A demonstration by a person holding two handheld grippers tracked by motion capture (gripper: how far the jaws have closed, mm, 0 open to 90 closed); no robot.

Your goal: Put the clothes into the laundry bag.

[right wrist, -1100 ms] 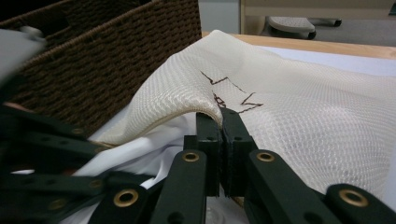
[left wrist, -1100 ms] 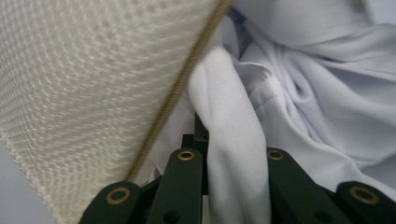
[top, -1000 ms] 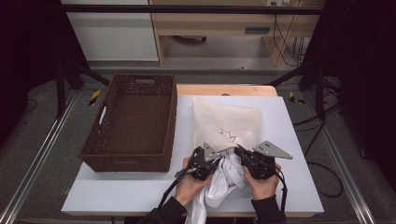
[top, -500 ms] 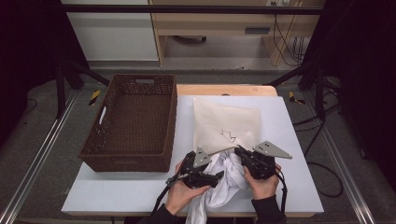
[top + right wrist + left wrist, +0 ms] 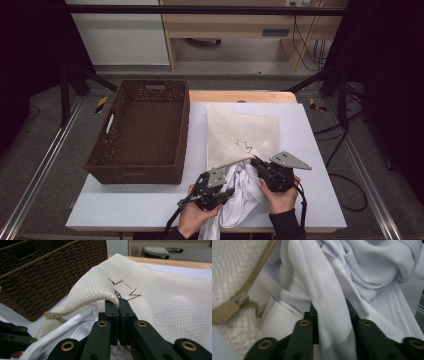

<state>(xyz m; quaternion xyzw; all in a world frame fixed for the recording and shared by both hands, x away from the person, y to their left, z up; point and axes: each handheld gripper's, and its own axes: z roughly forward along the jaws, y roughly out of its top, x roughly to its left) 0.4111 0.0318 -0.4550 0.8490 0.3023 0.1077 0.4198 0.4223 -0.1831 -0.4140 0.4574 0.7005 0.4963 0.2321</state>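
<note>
A cream mesh laundry bag [image 5: 242, 132] with a dark zigzag mark lies on the white table [image 5: 125, 205]. Its near mouth is raised. My right gripper [image 5: 254, 161] is shut on the bag's upper zipper edge [image 5: 119, 302] and holds it up. A white garment [image 5: 240, 195] spills from the mouth toward the table's near edge. My left gripper [image 5: 227, 192] has just been closing its jaws on a fold of that garment [image 5: 330, 312], and the cloth is pinched between them. The bag's tan zipper pull [image 5: 53, 315] hangs at the mouth's left corner.
A dark brown wicker basket [image 5: 137, 170] stands on the table's left half, close beside the bag. Beyond the table sit a wooden strip [image 5: 240, 96] and a desk. Black frame bars and cables flank both sides.
My left gripper has drawn back from the bag's mouth toward the near edge and shifted its hold on the white garment. The right gripper has kept the bag's edge in place.
</note>
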